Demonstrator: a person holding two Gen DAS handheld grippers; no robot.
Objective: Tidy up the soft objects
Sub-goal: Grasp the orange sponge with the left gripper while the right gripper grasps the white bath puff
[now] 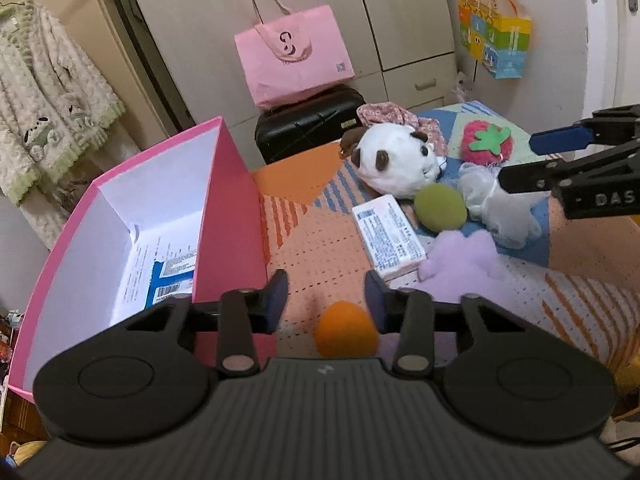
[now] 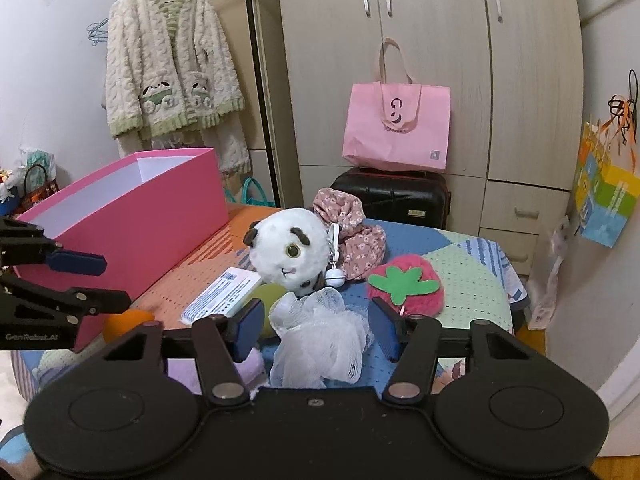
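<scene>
White mesh pouf [image 2: 320, 340] between right gripper [image 2: 316, 330] pads, untouched

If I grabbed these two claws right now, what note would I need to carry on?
Left claw: open, orange ball between its fingers, not yet pinched.
Right claw: open around the white mesh puff, not gripping.
Pink box sits at the left edge of the bed; only paper labels show inside it.
Still out on the bed: panda plush, strawberry plush, green ball, purple plush, floral cloth.
Done: nothing boxed as far as can be seen. Left: everything soft, presumably into the box.
</scene>
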